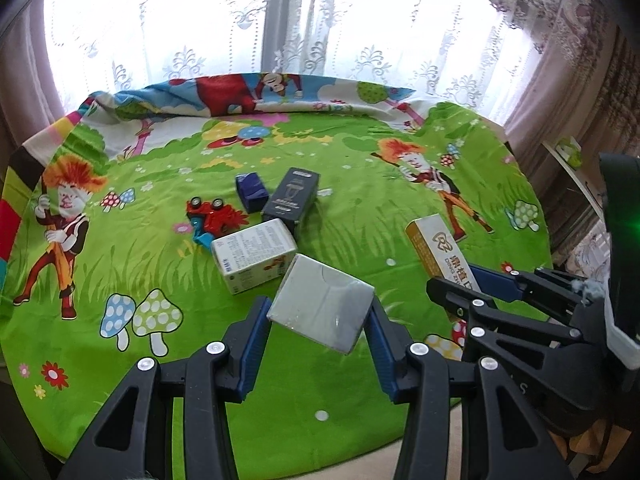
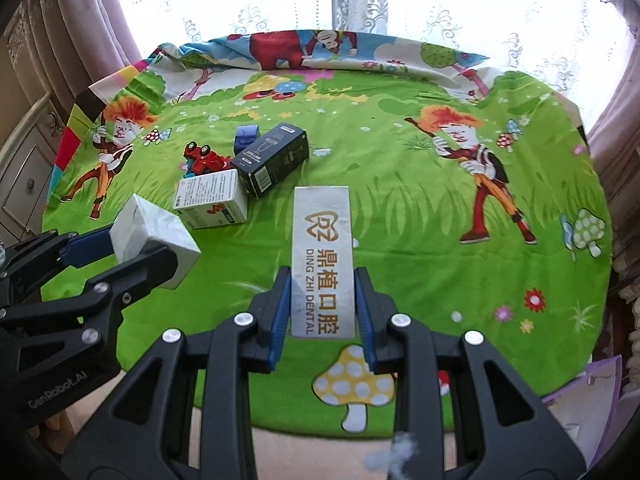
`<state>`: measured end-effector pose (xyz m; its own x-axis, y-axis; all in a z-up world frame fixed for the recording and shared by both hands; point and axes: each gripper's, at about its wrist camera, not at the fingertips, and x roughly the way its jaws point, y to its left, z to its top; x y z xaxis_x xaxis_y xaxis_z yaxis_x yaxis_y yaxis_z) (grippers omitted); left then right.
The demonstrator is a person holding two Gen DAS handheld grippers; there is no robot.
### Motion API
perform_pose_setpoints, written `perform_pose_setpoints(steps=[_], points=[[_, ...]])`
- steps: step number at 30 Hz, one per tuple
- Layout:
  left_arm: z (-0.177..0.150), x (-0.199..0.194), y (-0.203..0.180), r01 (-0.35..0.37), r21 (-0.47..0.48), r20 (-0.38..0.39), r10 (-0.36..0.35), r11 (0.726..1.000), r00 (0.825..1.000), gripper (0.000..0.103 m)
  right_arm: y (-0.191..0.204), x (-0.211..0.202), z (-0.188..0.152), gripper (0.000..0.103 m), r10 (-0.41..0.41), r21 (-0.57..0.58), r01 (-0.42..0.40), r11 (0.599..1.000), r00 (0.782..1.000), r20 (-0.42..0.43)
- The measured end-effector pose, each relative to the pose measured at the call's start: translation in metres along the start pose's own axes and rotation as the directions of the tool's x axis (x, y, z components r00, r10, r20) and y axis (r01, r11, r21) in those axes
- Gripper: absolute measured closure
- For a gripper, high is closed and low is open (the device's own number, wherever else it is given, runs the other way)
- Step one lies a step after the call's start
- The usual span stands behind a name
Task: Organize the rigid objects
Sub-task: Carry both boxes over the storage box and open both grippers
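My left gripper [image 1: 318, 312] is shut on a grey-white square box [image 1: 320, 304], held tilted above the green cloth; the box also shows in the right wrist view [image 2: 152, 232]. My right gripper [image 2: 322, 296] is shut on a long white dental box with gold print [image 2: 322, 256], held above the cloth; it also shows in the left wrist view [image 1: 436, 250]. On the cloth lie a white-green box [image 1: 254, 254], a black box [image 1: 292, 196], a small blue box [image 1: 250, 190] and a red toy car [image 1: 214, 214], grouped together.
A round table carries a bright cartoon cloth [image 1: 360, 184], bunched up at the far edge. Lace curtains [image 1: 320, 20] hang behind. A cabinet [image 2: 24, 168] stands left of the table. A shelf [image 1: 572, 164] stands to the right.
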<state>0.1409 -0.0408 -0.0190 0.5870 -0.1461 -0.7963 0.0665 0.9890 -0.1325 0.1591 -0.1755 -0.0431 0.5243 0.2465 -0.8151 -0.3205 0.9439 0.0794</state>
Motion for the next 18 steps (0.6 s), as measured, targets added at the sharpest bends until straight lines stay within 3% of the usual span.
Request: perform_pose_setpoints(steps=[18], points=[[-0.009,-0.015,-0.066,0.074,0.122,-0.015,-0.073,0.990,0.997,0.055,-0.050,-0.055,-0.038,0.069,-0.088,0.104,0.084,0.991,0.996,0.028]])
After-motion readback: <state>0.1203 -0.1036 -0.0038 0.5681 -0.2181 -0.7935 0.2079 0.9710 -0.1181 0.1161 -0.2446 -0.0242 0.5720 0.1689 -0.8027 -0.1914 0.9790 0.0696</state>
